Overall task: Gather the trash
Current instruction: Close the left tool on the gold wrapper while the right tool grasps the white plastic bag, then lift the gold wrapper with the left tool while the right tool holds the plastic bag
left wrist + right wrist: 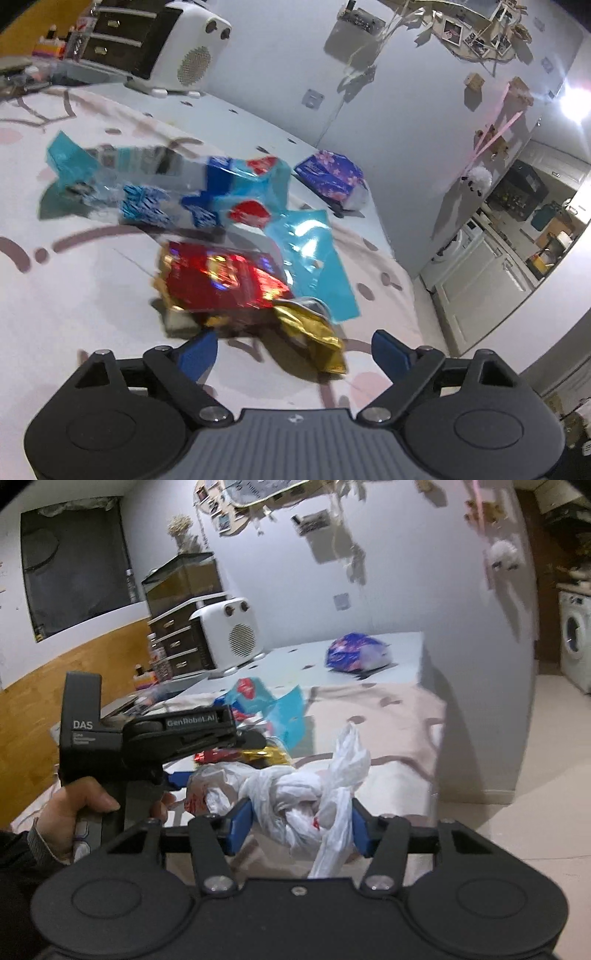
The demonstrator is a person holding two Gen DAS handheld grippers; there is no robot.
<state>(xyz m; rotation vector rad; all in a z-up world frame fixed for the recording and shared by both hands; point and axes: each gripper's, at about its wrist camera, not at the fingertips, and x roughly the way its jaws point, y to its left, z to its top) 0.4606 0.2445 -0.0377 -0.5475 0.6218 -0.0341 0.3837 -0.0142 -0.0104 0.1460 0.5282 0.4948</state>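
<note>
White bag (295, 797) between right fingers (238, 821); wrappers (221, 280) left view.

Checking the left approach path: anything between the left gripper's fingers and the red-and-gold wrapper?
No. In the left wrist view only bare patterned cloth separates the left gripper from the red-and-gold wrapper; its gold end already reaches between the open fingers.

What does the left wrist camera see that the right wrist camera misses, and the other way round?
Only the left wrist view shows the whole red and gold wrapper, lying ahead of the open left gripper. Only the right wrist view shows the white plastic bag between the right gripper fingers, the hand holding the left gripper, and a washing machine. Both show the blue wrappers, purple packet and white appliance.
</note>
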